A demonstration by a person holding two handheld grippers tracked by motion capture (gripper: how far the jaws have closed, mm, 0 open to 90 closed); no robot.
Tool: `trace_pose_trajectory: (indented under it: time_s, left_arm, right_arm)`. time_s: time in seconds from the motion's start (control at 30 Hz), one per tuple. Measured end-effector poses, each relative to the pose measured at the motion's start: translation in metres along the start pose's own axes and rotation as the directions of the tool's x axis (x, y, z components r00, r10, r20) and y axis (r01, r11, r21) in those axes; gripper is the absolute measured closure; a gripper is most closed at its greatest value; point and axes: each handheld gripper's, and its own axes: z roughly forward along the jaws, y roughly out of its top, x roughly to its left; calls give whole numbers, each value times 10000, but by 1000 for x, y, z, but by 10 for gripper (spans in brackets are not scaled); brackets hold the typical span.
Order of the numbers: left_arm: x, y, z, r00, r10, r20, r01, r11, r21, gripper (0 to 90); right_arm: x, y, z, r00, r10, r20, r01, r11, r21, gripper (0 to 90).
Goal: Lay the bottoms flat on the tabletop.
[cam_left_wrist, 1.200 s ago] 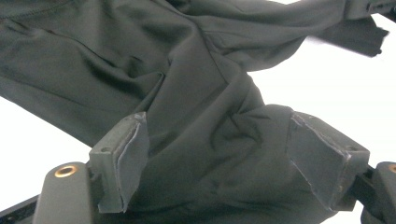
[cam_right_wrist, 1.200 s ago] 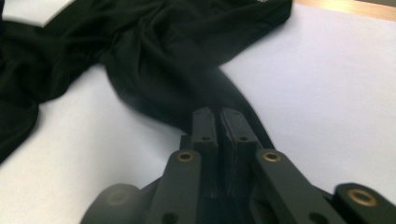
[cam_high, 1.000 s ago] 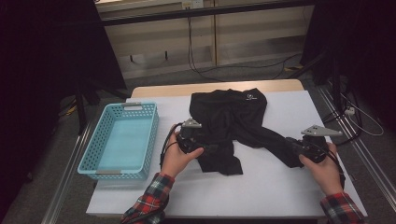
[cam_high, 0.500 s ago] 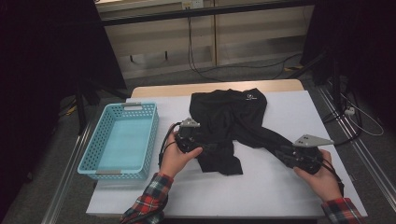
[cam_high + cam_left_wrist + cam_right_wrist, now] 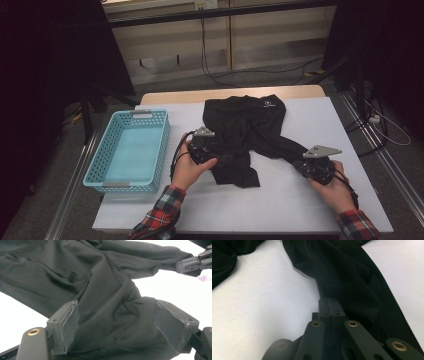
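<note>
High view, near edge first: two hands in plaid sleeves, each with one gripper. Right gripper (image 5: 309, 167) sits at the end of a sleeve of the one black garment (image 5: 245, 125); its jaws have just been closing and now stand pressed together, and in the right gripper view the sleeve cloth lies against their side, whether pinched I cannot tell. Left gripper (image 5: 212, 152) rests at the garment's near left part; in the left gripper view its jaws stand wide apart with bunched black cloth (image 5: 110, 322) between and over them, pads not pressing. One white table (image 5: 280, 200) bears everything. One blue basket (image 5: 102, 177) lies left, just beside the left hand (image 5: 190, 167). Farther off, cables trail across the floor.
</note>
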Motion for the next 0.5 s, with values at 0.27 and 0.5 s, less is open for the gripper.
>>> trace_pose_trajectory:
  time_s: [0.27, 0.5]
  left_arm:
    - [0, 1, -3, 10000, 3, -5, -3, 10000, -75, 210]
    - [-1, 1, -5, 10000, 27, 9, -26, 9999, -118, 211]
  right_arm:
    - [25, 8, -22, 9922, -248, -1224, 189, 9986, -491, 900]
    - [48, 8, -33, 9769, -870, -1952, 792, 9957, -473, 900]
